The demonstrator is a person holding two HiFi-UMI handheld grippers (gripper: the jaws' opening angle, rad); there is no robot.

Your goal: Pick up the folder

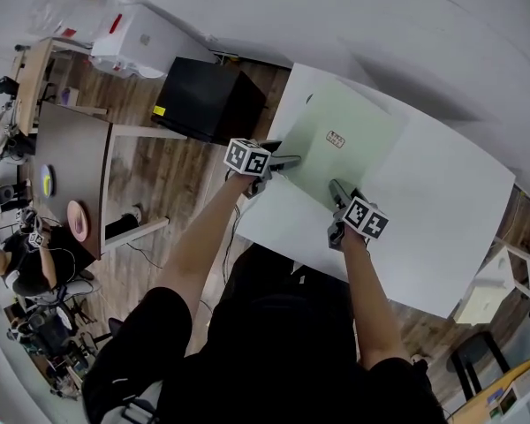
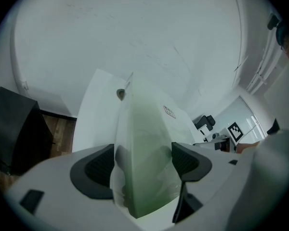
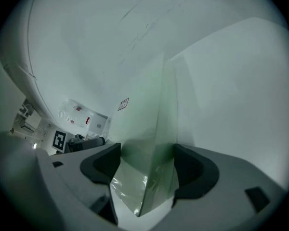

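Folder (image 1: 353, 140) edge sits between parted jaws of left gripper (image 1: 290, 160) and right gripper (image 1: 336, 187); both forearms extended forward.

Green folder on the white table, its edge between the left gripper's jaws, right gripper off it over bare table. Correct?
Not the last part: the right gripper view shows that the right gripper also has the edge of the green folder between its open jaws. The rest holds: the folder lies on the white table, its edge between the jaws of the left gripper.
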